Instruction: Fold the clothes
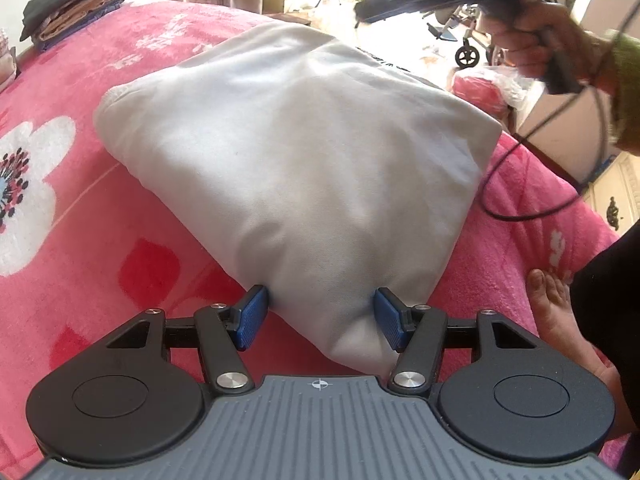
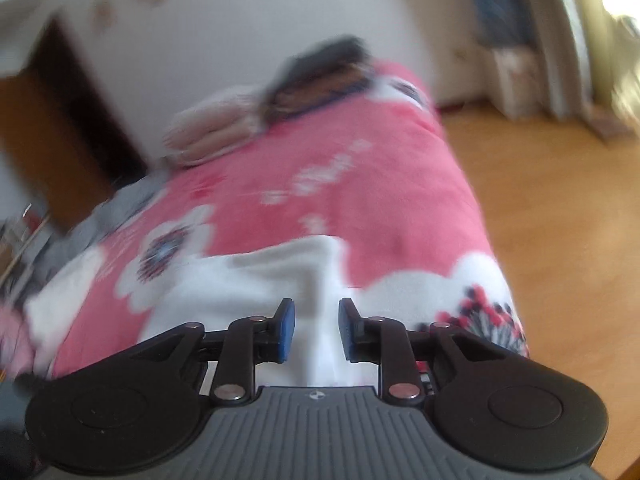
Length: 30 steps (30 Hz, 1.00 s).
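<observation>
A white folded garment [image 1: 288, 152] lies on the pink flowered blanket [image 1: 120, 264], one corner pointing at me. My left gripper [image 1: 320, 318] has that near corner between its blue pads [image 1: 252, 316]. The cloth fills the gap and touches both pads, and some of it spreads past the right finger. My right gripper [image 2: 317, 330] is held above the bed, its pads a little apart with nothing between them. White cloth [image 2: 280, 276] shows blurred below it. In the left wrist view the right gripper [image 1: 364, 14] is a dark blur at top right, held in a hand [image 1: 520, 48].
Folded clothes are stacked at the far corner of the bed [image 1: 72, 4], also seen as a dark stack [image 2: 320, 72] beside a pale one [image 2: 212, 132]. A black cable [image 1: 520, 208] loops over the bed's right edge. A bare foot [image 1: 556, 312] rests there. Wooden floor [image 2: 540, 200] lies to the right.
</observation>
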Each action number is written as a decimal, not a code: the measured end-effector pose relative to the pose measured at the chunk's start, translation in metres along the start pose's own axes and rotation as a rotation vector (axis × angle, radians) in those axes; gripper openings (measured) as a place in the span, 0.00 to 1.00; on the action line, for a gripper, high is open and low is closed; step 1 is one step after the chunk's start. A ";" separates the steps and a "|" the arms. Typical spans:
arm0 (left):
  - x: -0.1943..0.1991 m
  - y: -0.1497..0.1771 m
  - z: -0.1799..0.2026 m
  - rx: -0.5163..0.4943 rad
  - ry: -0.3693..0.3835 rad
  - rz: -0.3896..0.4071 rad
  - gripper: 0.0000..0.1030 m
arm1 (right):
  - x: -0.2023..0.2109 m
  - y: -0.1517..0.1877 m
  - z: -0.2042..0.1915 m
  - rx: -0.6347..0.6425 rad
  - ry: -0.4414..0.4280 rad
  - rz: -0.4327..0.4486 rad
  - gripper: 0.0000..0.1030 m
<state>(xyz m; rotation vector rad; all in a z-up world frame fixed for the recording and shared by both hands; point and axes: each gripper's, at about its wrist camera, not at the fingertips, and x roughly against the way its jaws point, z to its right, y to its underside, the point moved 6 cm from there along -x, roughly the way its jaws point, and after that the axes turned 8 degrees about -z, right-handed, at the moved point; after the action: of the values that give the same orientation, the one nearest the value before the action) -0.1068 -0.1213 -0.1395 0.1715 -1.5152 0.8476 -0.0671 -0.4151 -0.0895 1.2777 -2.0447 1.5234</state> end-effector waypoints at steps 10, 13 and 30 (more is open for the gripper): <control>0.007 0.007 -0.001 -0.007 0.037 0.035 0.57 | -0.013 0.086 -0.028 0.348 0.311 -0.330 0.05; 0.012 0.016 -0.001 0.025 0.067 0.033 0.56 | 0.014 0.072 -0.058 0.438 0.318 -0.252 0.05; 0.041 0.049 0.015 -0.008 0.036 0.121 0.55 | -0.011 0.078 -0.144 0.784 0.118 -0.369 0.05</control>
<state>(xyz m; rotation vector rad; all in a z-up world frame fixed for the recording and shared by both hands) -0.1540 -0.0795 -0.1203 0.0595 -1.5068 0.9357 -0.1602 -0.2796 -0.0877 1.6371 -1.0495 2.2130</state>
